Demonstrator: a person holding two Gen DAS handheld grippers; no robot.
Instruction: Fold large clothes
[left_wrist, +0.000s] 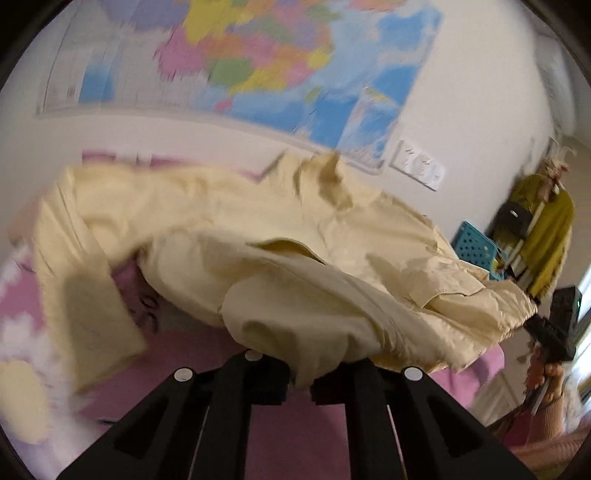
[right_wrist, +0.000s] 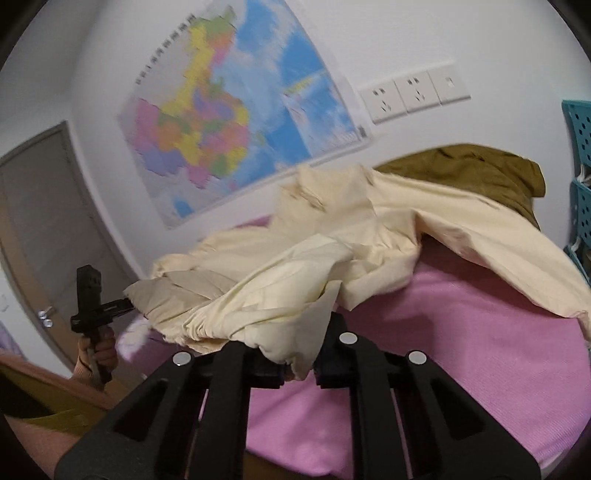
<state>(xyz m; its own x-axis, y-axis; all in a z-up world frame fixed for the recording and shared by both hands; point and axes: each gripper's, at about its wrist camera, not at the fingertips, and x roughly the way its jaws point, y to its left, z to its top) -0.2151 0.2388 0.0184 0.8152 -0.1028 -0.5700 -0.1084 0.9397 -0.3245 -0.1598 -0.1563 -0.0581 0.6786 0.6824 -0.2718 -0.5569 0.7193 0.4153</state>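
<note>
Pale yellow garment (right_wrist: 295, 258), crumpled, hem lifted off the pink bed cover (right_wrist: 461, 350), sleeve trailing

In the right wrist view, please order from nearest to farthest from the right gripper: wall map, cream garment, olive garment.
1. cream garment, clamped in the right gripper.
2. olive garment, behind, upper right.
3. wall map, on the far wall.

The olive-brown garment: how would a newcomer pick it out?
Start at the wall map, then drop to the pink bed cover. The olive-brown garment lies crumpled at the far edge, behind the cream shirt, and is the only dark cloth there.
</note>
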